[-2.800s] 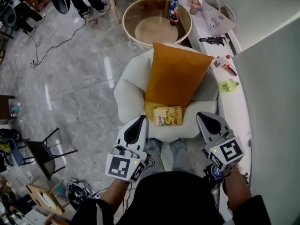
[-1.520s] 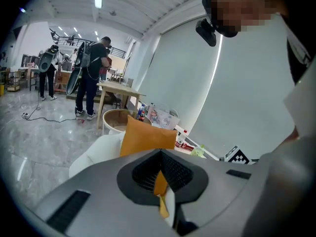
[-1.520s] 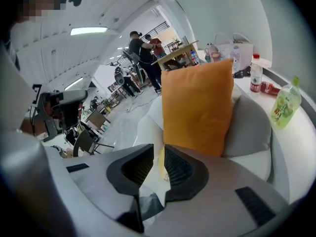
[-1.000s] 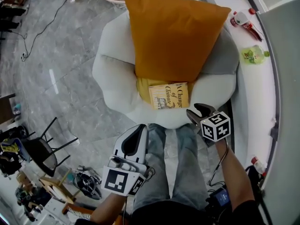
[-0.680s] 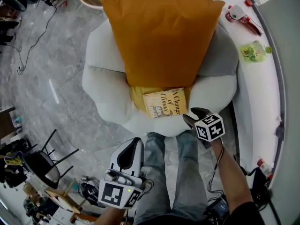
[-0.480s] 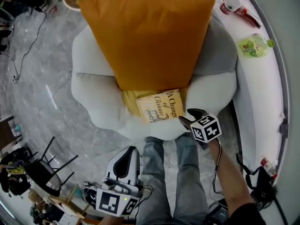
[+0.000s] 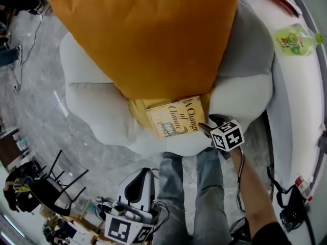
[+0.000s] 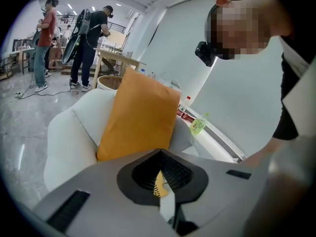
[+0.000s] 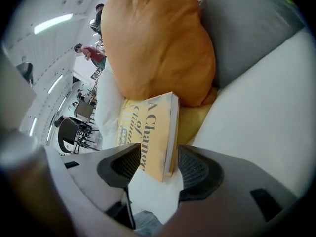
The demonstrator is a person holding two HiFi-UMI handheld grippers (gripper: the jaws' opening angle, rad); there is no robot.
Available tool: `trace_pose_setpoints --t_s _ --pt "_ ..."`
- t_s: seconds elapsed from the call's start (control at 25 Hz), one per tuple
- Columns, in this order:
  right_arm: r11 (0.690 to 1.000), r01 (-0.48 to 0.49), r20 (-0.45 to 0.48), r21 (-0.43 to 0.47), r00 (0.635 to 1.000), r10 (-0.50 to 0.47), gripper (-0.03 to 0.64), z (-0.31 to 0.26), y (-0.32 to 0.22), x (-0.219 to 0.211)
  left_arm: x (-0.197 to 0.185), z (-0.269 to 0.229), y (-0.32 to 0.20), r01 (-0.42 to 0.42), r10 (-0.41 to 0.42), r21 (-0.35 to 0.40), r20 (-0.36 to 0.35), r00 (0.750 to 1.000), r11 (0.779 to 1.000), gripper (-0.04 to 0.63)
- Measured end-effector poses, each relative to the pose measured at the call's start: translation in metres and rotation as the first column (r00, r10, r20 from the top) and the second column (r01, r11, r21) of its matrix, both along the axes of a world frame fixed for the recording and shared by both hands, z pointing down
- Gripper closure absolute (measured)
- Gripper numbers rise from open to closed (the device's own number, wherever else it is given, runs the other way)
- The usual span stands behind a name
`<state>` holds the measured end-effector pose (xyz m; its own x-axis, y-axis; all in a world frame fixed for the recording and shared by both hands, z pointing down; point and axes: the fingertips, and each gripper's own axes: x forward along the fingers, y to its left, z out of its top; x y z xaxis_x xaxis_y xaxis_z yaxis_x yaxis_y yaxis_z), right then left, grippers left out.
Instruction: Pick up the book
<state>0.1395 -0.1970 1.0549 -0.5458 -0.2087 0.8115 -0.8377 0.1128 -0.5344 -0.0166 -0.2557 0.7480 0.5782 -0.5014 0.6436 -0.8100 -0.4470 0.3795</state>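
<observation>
The yellow paperback book lies flat on the seat of the white upholstered armchair. Its far edge is tucked under the big orange cushion that leans against the chair back, so only its near part is free to grasp. Something yellow and soft lies under it, a cloth or a pad, I cannot tell which.

That is why my right gripper sits at the book's near right corner, angled steeply down over the seat's front. It is the one exposed spot with room on both sides. Its jaws have just been opening and stand wide. The book's corner and right edge are between them, but neither pad presses on it, so nothing is held. I judge one jaw must slip beneath the cover, and the soft seat should yield for that. The cushion's weight may drag on the book as it comes free.

My left gripper hangs low and near, beside my legs in jeans and well apart from the book, its jaws closed on nothing. I judge it is simply kept clear, since one gripper should manage a thin paperback.
</observation>
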Motion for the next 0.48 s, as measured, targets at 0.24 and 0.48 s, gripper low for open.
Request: trace_pose_setpoints --t_s 0.24,0.48 --pt "1.000 0.004 0.015 -0.027 1.000 -0.003 0.370 0.023 -0.007 0.004 0.008 0.015 -0.008 0.016 -0.017 -0.017 -0.025 1.000 1.000 0.586" --pt "0.995 0.093 0.051 -0.046 0.995 -0.090 0.362 0.033 -0.016 -0.014 0.000 0.022 -0.017 0.037 -0.037 -0.036 -0.014 0.999 0.999 0.586"
